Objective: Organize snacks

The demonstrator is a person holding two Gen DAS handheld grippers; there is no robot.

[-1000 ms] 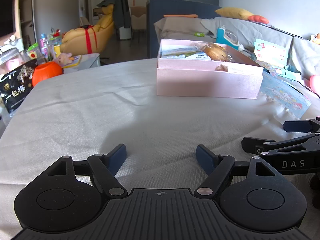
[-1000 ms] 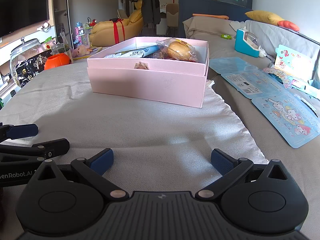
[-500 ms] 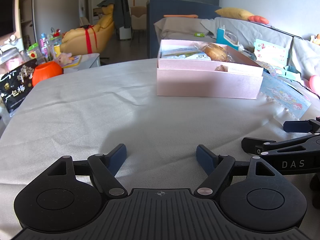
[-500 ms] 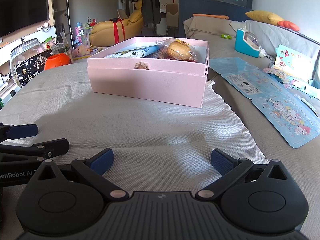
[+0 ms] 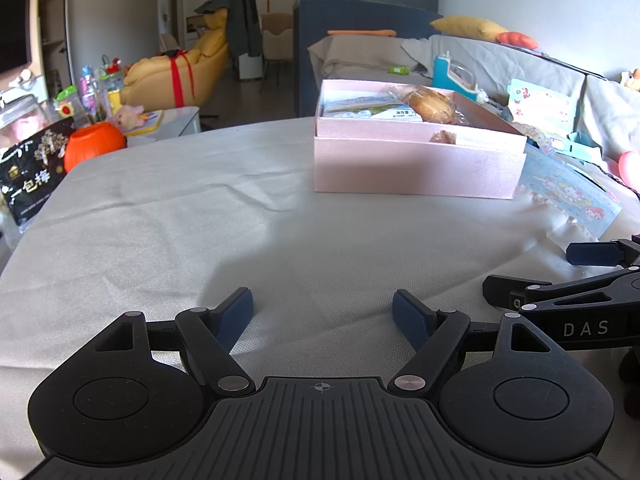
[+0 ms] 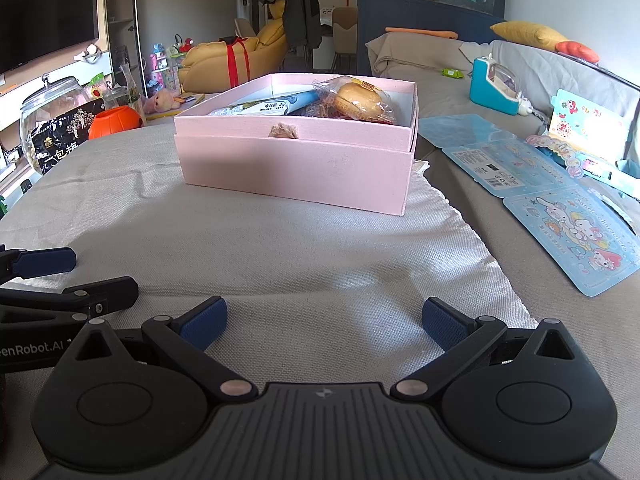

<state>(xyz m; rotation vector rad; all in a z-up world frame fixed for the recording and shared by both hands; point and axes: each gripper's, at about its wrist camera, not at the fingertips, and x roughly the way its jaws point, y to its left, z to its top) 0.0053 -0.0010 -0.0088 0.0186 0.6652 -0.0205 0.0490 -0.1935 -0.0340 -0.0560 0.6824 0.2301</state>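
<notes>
An open pink box (image 5: 416,168) stands on the grey cloth, ahead and to the right in the left wrist view, ahead in the right wrist view (image 6: 296,168). It holds a wrapped bun (image 6: 358,98), a blue-white snack packet (image 6: 264,108) and a small brown piece (image 6: 283,131) at its front rim. My left gripper (image 5: 323,310) is open and empty, low over the cloth. My right gripper (image 6: 323,320) is open and empty beside it; it shows at the right edge of the left wrist view (image 5: 576,280).
Blue cartoon cards (image 6: 576,236) lie on the sofa to the right. A black snack bag (image 5: 28,176), an orange pumpkin pot (image 5: 94,148) and a glass jar (image 6: 52,116) stand off the cloth's left edge. A teal device (image 6: 494,86) sits behind.
</notes>
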